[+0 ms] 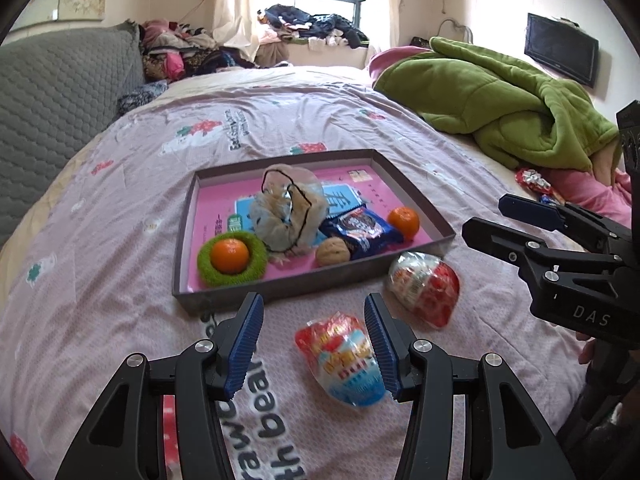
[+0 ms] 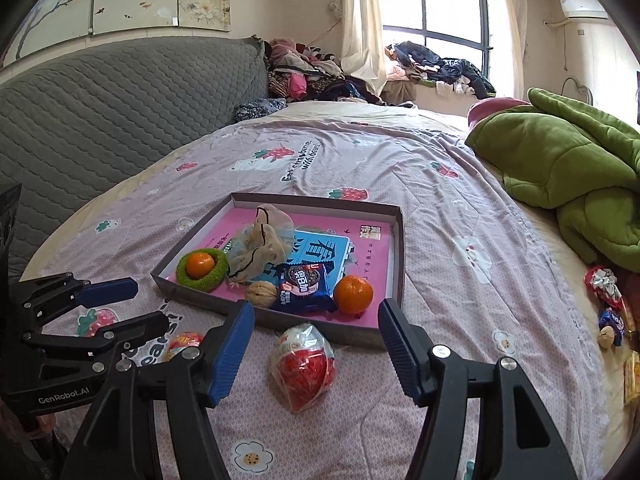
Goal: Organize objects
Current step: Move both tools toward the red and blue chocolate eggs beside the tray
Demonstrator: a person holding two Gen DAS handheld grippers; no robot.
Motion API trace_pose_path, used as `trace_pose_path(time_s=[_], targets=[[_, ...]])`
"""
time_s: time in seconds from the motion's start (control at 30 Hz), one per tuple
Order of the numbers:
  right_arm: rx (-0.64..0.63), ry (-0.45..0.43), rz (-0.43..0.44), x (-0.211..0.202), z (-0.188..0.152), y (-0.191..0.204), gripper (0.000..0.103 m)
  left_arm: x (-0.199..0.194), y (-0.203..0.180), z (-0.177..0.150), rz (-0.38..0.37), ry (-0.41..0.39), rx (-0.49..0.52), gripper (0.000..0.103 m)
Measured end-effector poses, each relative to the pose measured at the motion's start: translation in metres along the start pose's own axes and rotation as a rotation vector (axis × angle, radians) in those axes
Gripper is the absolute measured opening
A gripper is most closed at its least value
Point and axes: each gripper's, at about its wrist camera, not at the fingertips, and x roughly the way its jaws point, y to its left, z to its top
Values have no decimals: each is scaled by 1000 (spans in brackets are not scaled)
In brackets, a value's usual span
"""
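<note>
- Blue-padded left gripper (image 1: 314, 344) hangs over the bed (image 1: 120, 280) with its jaws apart; a blue-and-red snack packet (image 1: 344, 364) lies between them, close against the right pad, but I cannot tell whether it touches.
- Right gripper (image 2: 316, 352) is spread too, with a red wrapped egg (image 2: 302, 364) on the sheet between the pads and clear of both.
- Just beyond both packets sits the tray (image 1: 320, 292), a shallow box on the bed.
- Already inside it: an orange (image 1: 229, 255) nested in a green ring (image 1: 256, 268), a walnut (image 1: 333, 252), a blue biscuit pack (image 1: 360, 232), a second orange (image 1: 404, 222) and a gauzy pouch (image 1: 288, 212).
- My judgement: the sorting is well along, with the two packets by the tray left, each lined up for a pick.
- Only the right wrist view shows more loose sweets (image 2: 608, 300) at the bed's far right edge, near the green blanket (image 2: 560, 168); the left wrist view catches just a glimpse of them.
- Each view shows the other gripper at its edge.
</note>
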Motion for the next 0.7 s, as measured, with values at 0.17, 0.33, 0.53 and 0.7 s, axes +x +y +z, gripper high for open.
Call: trace_pose_path(time_s=[0.17, 0.33, 0.53, 0.7], targets=[[-6, 6, 7, -3, -6, 2, 64, -2, -1, -9, 10, 9, -27, 54], [-2, 11, 13, -6, -10, 3, 64, -5, -6, -16, -1, 19, -42, 54], [1, 26, 16, -6, -17, 1, 64, -4, -18, -19, -12, 30, -31, 54], [0, 34, 21, -4, -18, 2, 64, 0, -26, -22, -13, 45, -19, 54]])
